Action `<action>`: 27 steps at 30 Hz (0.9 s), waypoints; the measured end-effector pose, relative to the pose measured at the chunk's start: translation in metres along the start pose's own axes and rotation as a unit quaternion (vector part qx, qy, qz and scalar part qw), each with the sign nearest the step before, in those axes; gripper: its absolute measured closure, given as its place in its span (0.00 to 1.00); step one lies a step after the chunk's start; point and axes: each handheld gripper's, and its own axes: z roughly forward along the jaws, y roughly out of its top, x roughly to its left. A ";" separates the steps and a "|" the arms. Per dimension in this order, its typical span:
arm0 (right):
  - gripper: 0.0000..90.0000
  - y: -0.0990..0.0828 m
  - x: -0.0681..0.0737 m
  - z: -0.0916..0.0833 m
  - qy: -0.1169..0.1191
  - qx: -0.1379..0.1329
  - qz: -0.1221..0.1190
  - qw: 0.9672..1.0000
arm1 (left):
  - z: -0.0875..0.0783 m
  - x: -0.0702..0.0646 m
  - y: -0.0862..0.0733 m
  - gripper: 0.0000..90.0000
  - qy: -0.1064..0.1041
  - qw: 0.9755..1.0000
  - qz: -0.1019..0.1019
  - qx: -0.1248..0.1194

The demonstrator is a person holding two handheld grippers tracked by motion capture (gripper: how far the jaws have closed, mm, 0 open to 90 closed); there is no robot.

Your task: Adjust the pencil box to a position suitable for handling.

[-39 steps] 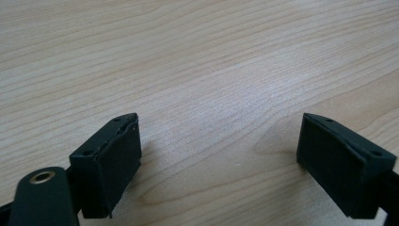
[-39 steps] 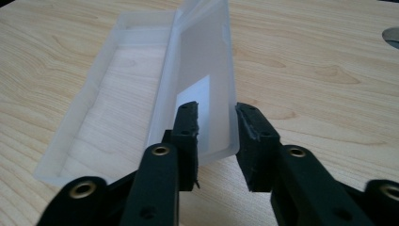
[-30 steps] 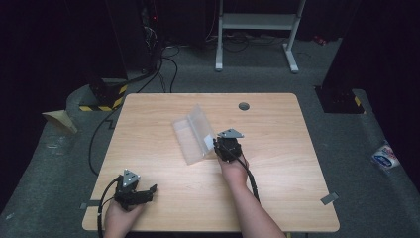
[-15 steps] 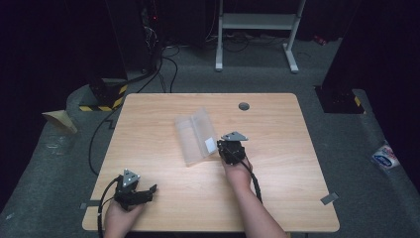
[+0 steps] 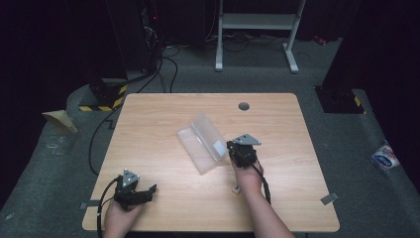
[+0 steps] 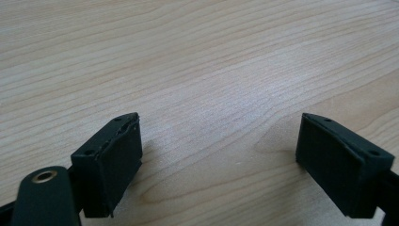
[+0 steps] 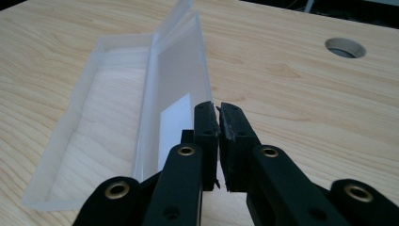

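Note:
A clear plastic box (image 5: 200,144) lies open in the middle of the wooden table (image 5: 148,124), its lid standing up along the right side. In the right gripper view the box (image 7: 117,108) is empty and the lid carries a white label (image 7: 175,117). My right gripper (image 5: 229,147) is at the near right end of the lid. Its jaws are shut together (image 7: 216,110) just beside the lid's edge, and nothing shows between them. My left gripper (image 5: 151,191) rests low at the table's near left corner, open (image 6: 219,136) over bare wood.
A round cable hole (image 5: 243,106) sits in the table's far right part, also seen ahead of the right gripper (image 7: 345,48). A small pale piece (image 5: 236,189) lies on the table beside the right forearm. Dark floor with cables and a metal stand surrounds the table.
My right gripper has shifted a little to the right and toward the person, along the lid's near end. The left gripper has stayed where it was.

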 end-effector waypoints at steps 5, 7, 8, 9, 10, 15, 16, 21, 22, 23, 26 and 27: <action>0.95 -0.005 -0.012 -0.011 -0.004 -0.005 -0.001 1.000 | 0.000 0.000 0.000 0.17 -0.001 1.000 -0.002 0.000; 0.95 -0.009 -0.019 -0.016 -0.006 -0.007 0.000 1.000 | 0.000 0.000 0.000 0.17 -0.001 1.000 -0.002 0.000; 0.95 -0.009 -0.019 -0.016 -0.006 -0.007 0.000 1.000 | 0.000 0.000 0.000 0.17 -0.001 1.000 -0.002 0.000; 0.95 -0.010 -0.021 -0.017 -0.006 -0.008 0.002 1.000 | 0.000 0.000 0.000 0.17 -0.001 1.000 -0.002 0.000; 0.95 -0.010 -0.023 -0.018 -0.008 -0.009 0.004 1.000 | 0.000 0.000 0.000 0.17 -0.001 1.000 -0.003 0.000; 0.91 -0.005 -0.034 -0.015 -0.024 -0.013 0.012 1.000 | 0.000 0.000 0.000 0.17 0.000 1.000 0.000 0.000; 0.90 -0.003 -0.036 -0.015 -0.025 -0.011 0.015 1.000 | 0.000 0.000 0.000 0.17 0.000 1.000 0.000 0.000; 0.80 -0.003 -0.034 -0.024 -0.021 -0.025 0.019 0.999 | 0.000 0.000 0.000 0.17 0.000 1.000 -0.002 0.000; 0.77 -0.006 -0.031 -0.026 -0.016 -0.024 0.022 0.999 | 0.000 0.000 0.000 0.17 0.000 1.000 -0.001 0.000; 0.73 -0.008 -0.029 -0.028 -0.014 -0.024 0.023 0.999 | 0.000 0.000 0.000 0.17 -0.001 1.000 -0.002 0.000; 0.60 -0.018 -0.026 -0.028 0.006 -0.011 0.043 0.999 | 0.000 0.000 0.000 0.17 -0.003 1.000 0.001 0.002; 0.58 -0.024 -0.021 -0.024 0.008 0.006 0.042 0.999 | 0.000 0.000 0.001 0.17 -0.004 1.000 0.002 0.002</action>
